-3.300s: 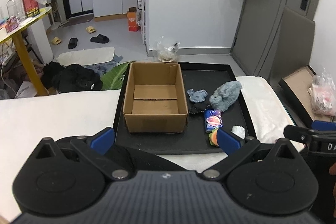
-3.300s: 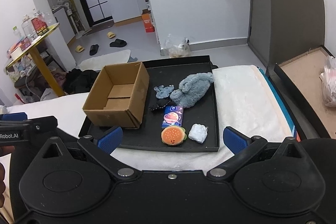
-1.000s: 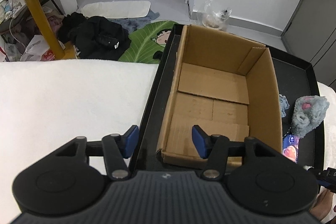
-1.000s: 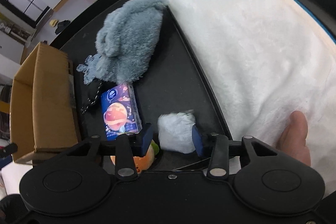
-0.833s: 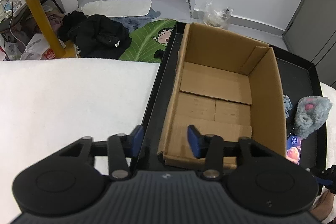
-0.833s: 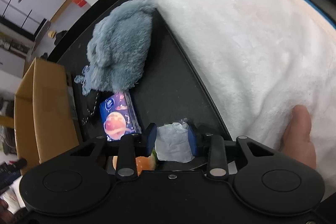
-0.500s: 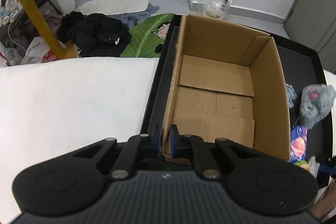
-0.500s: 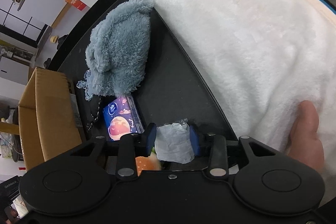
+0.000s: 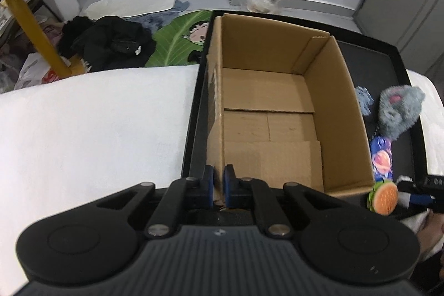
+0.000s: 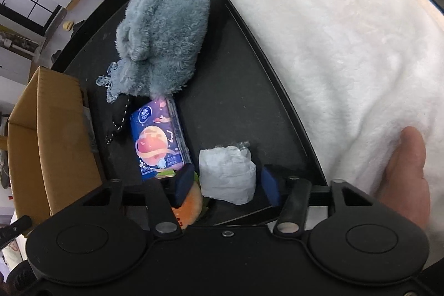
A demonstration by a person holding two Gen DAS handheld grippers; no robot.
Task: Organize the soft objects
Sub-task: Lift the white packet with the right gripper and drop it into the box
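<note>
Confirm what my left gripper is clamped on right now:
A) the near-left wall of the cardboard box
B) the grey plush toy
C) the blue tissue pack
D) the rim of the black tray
A: the left gripper is shut on the thin near-left wall of the cardboard box, one pad on each side.

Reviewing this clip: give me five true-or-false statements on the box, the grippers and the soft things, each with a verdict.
1. The left gripper is shut on the near wall of the cardboard box. True.
2. The box already holds a soft toy. False: only bare cardboard shows inside.
3. The right gripper has its fingers on either side of the white wrapped bundle, with a gap on the right. True.
4. The grey plush toy lies on the white blanket. False: it lies on the black tray.
5. The burger toy sits at the tray's far end. False: it is at the near end, beside the bundle.
</note>
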